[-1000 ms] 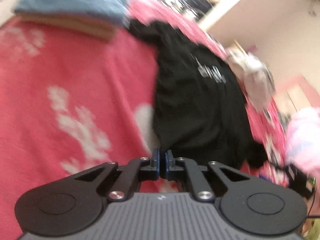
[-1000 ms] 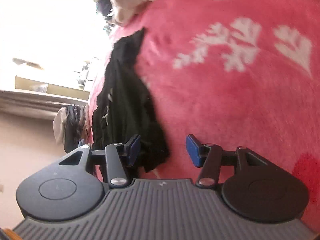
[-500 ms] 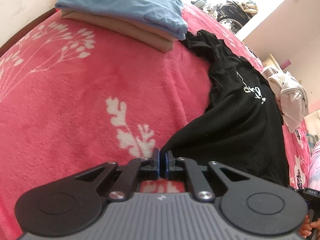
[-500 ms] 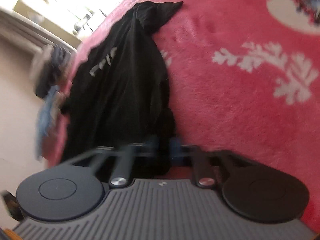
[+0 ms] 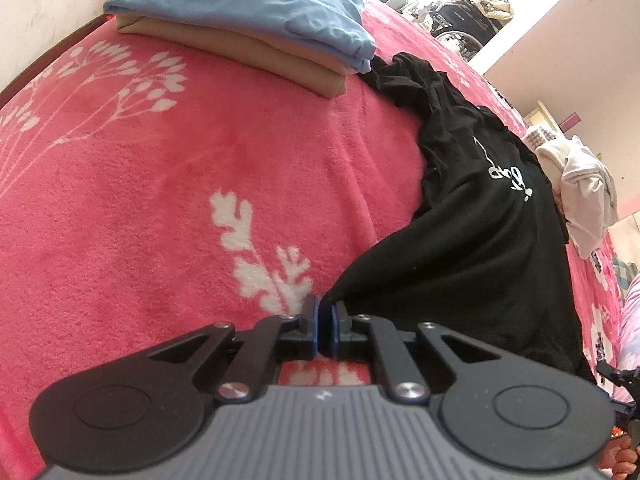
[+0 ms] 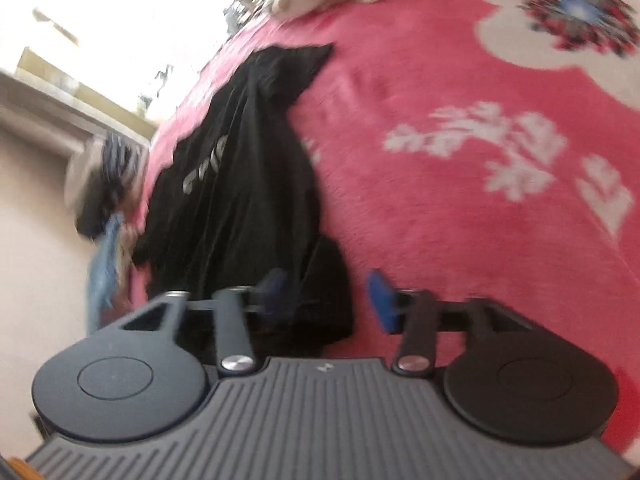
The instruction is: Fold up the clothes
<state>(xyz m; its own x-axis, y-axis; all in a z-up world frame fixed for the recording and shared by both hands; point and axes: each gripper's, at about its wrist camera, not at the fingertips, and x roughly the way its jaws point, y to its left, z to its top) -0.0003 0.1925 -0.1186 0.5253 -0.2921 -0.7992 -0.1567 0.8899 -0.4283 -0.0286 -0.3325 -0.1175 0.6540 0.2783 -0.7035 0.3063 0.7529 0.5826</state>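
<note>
So the black shirt [image 5: 492, 256] is lying on the pink floral blanket [image 5: 160, 200], stretched out long and narrow, kinda rumpled along one side. Its long axis runs away from both cameras, from the near hem up toward a bunched end close to the folded stack.

The left wrist view is the sharp one. You can see the left gripper [image 5: 325, 322] pinched tight on a corner of the shirt's hem, fabric pulled into a little peak between the blue pads. It also shows the white print [image 5: 510, 176] on the chest, the folded blue garment [image 5: 248, 4] sitting on top of a folded tan garment [image 5: 256, 56] right by the shirt's far end, and a white crumpled garment [image 5: 584, 196] off past the other side.

The right wrist view is blurry and looks at the shirt from the opposite corner. There the right gripper [image 6: 326, 296] has its fingers spread wide, with the shirt's near dark corner sitting between them, closer to the left finger. Can't tell if a pad touches the cloth.
</note>
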